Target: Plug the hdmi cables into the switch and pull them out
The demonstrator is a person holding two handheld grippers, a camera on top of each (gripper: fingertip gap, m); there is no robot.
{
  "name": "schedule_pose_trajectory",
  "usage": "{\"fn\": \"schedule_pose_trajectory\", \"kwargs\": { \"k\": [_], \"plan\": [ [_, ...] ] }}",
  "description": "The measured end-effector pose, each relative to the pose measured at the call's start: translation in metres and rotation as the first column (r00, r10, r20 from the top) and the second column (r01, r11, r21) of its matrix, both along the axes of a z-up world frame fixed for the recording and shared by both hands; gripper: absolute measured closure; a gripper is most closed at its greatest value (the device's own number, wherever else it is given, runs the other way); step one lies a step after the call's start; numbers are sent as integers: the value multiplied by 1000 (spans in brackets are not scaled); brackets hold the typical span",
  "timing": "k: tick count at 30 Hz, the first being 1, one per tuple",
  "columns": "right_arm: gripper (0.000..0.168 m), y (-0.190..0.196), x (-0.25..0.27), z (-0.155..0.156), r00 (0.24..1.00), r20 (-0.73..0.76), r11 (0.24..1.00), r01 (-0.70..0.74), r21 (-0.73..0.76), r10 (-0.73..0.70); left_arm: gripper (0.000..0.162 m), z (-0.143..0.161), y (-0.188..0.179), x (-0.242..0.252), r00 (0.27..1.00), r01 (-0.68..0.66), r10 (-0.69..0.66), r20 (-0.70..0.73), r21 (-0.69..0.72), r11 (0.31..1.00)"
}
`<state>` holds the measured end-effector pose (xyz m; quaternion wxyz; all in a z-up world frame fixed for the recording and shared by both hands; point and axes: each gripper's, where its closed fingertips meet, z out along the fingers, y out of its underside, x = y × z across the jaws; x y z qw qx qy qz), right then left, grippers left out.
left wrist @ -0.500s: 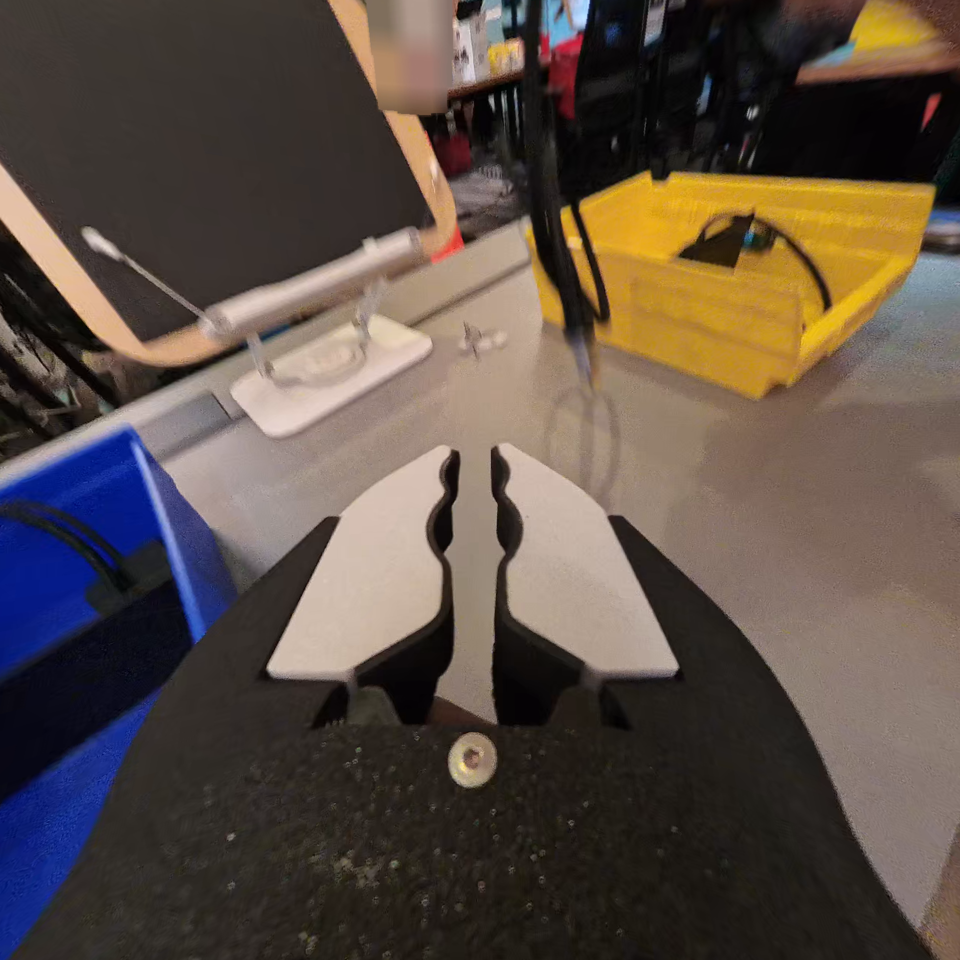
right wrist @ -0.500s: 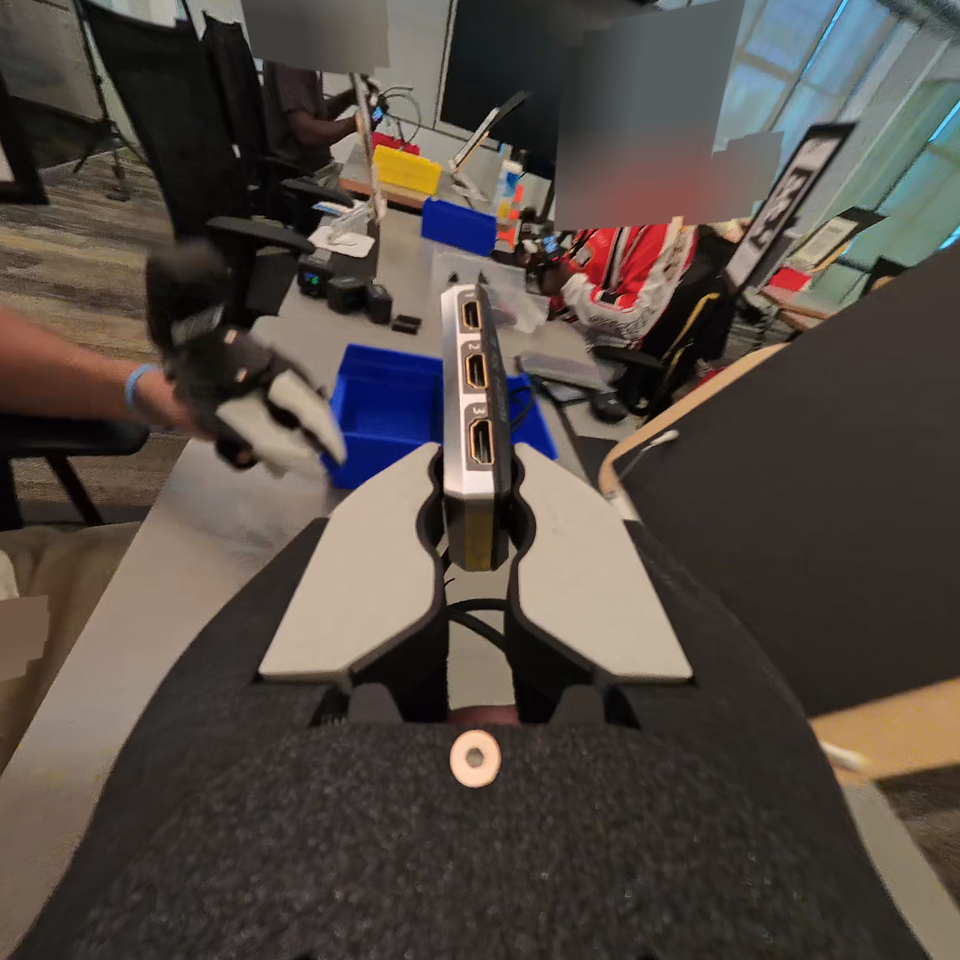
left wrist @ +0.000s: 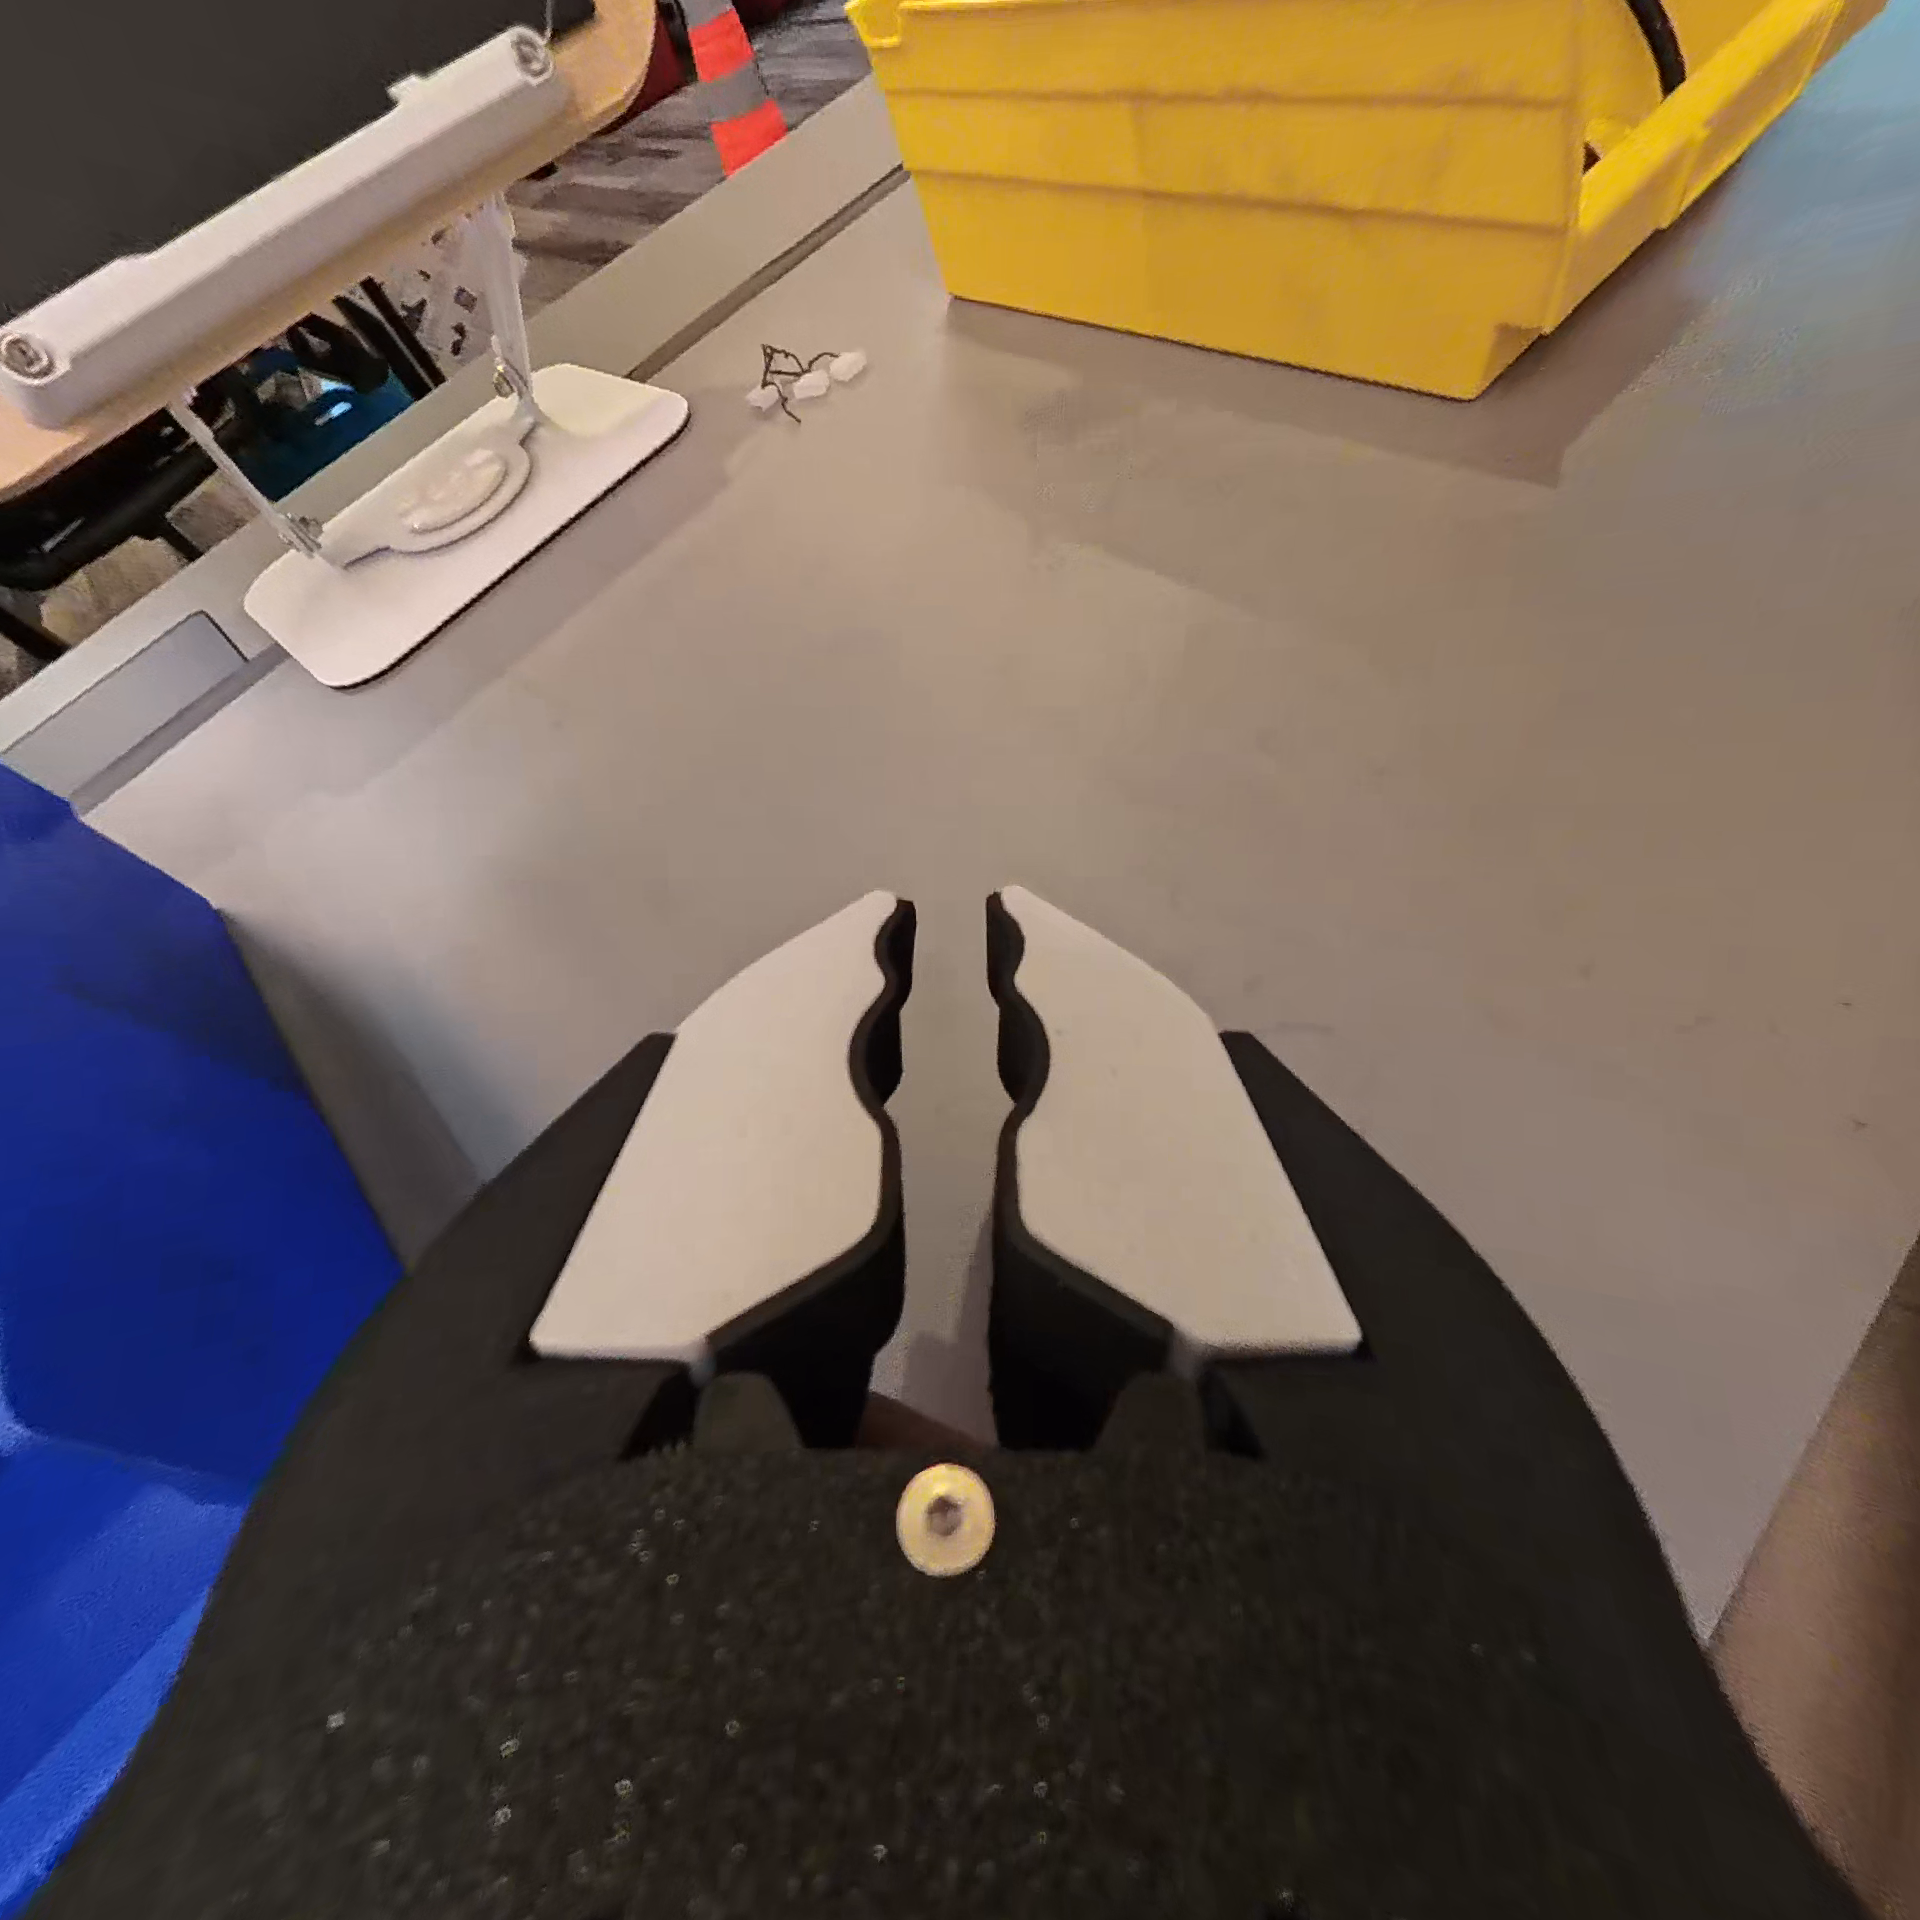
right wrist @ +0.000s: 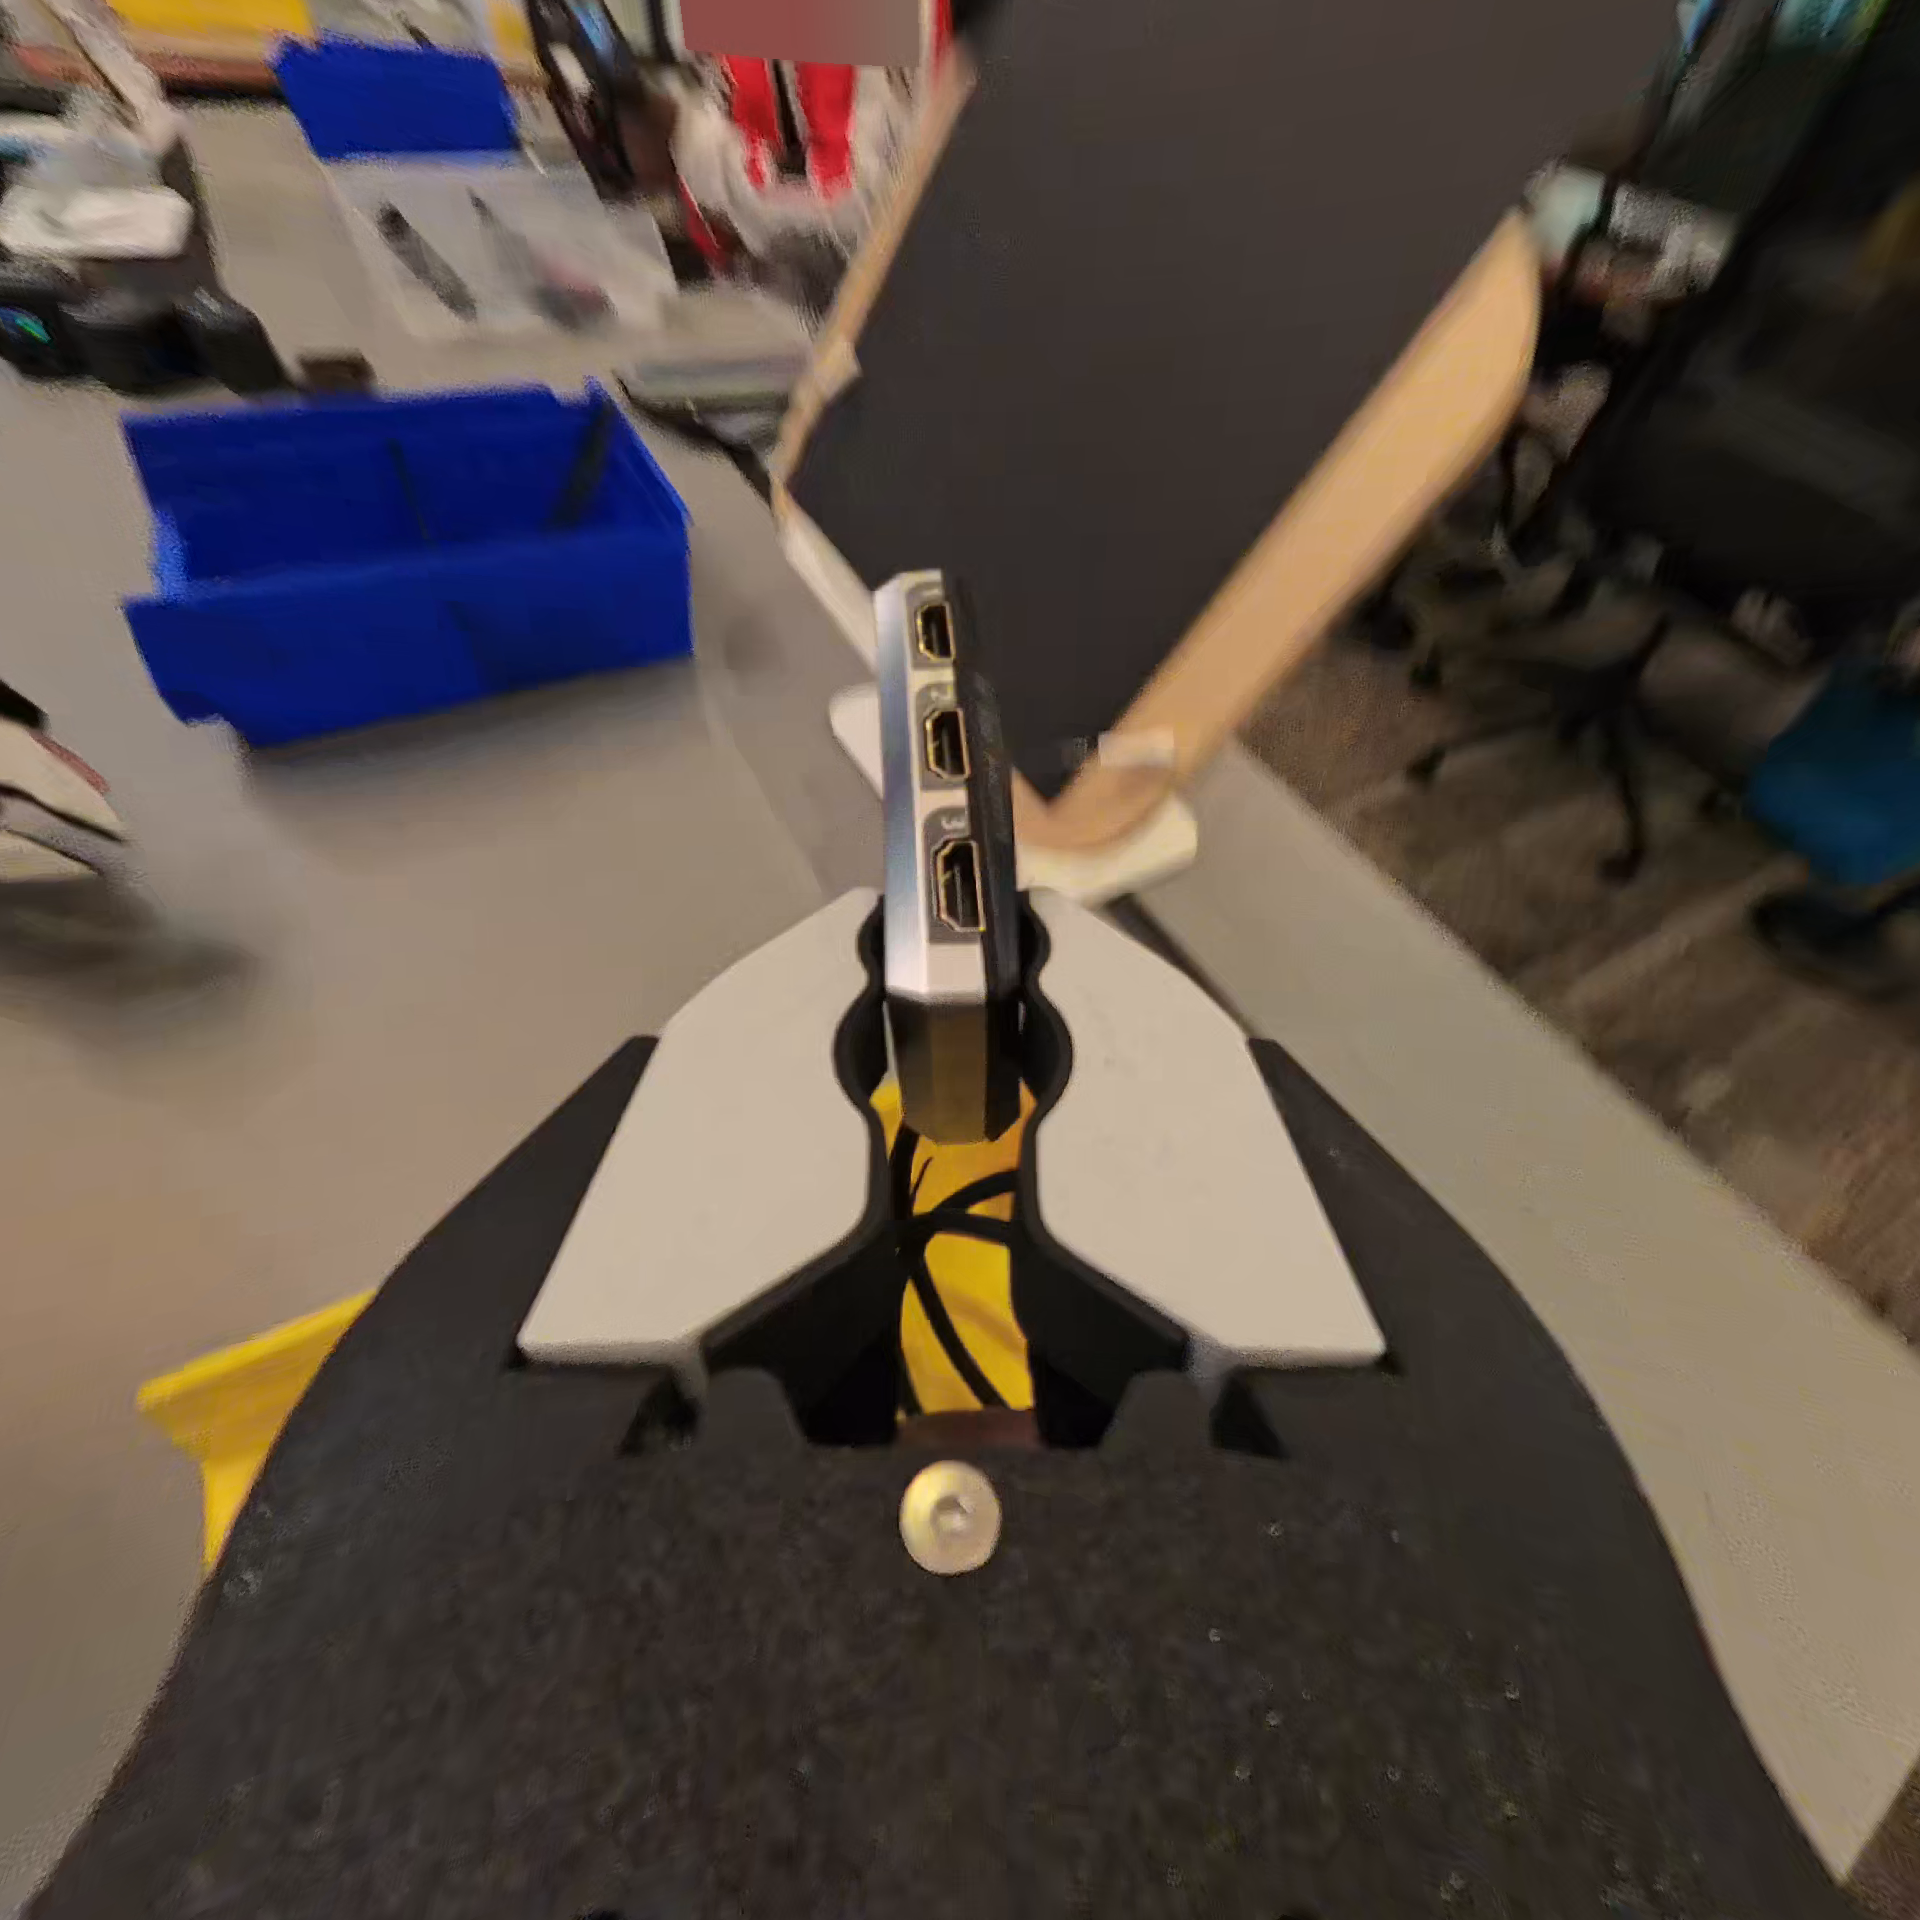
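My right gripper (right wrist: 951, 966) is shut on a silver HDMI switch (right wrist: 940, 810). It grips the switch's near end and holds it on edge, with three gold ports in a row facing me and nothing plugged into them. Between the fingers below I see black cables (right wrist: 951, 1247) in a yellow bin (right wrist: 239, 1392). My left gripper (left wrist: 951, 914) is empty, low over the grey table (left wrist: 1247, 779). Its jaws are nearly together with a narrow gap. It also shows, blurred, at the left edge of the right wrist view (right wrist: 47, 800).
A yellow bin (left wrist: 1247, 208) holding a black cable (left wrist: 1652, 42) stands ahead right of the left gripper. A blue bin (left wrist: 156, 1247) is at its left, and it also shows in the right wrist view (right wrist: 416, 561). A white stand (left wrist: 468, 520) holds a black board (right wrist: 1195, 364). Small white bits (left wrist: 805, 379) lie on the table.
The left gripper has dipped towards the table and the hanging black cable has left its view. The right gripper has tilted down with the switch and now hangs over the yellow bin.
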<state>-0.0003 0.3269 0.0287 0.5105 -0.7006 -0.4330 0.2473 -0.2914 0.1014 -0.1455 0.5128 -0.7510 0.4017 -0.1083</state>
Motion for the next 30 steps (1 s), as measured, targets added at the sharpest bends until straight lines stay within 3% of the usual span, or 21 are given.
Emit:
{"fn": "schedule_pose_trajectory", "kwargs": {
  "k": [5, 9, 15, 18, 23, 26, 30],
  "plan": [
    [148, 7, 45, -111, 950, 302, 959, 149, -239, -72, 149, -4, -1, 5, 999, 30, -30, -26, -5, 1000],
    [148, -2, 48, -153, 852, 523, 937, 157, -311, 31, 149, -7, -1, 12, 996, 58, -57, -64, 9, 998],
    [148, 16, 39, -169, 771, 634, 917, 202, -345, 69, 149, -11, -6, 23, 990, 101, -98, -103, 25, 995],
    [147, 22, 52, -187, 791, 609, 860, 276, -429, 50, 149, -11, -10, 25, 989, 111, -108, -102, 21, 994],
    [118, 20, 89, -203, 710, 704, 849, 384, -363, -20, 149, -12, -11, 16, 991, 87, -84, -103, 21, 996],
    [116, 21, 95, -177, 767, 636, 868, 372, -330, -87, 148, -9, -9, 8, 995, 60, -59, -82, 9, 998],
    [122, 13, 115, -121, 782, 563, 873, 445, -201, -269, 147, 0, -3, -6, 999, 1, -1, -42, 3, 1000]
  ]
}}
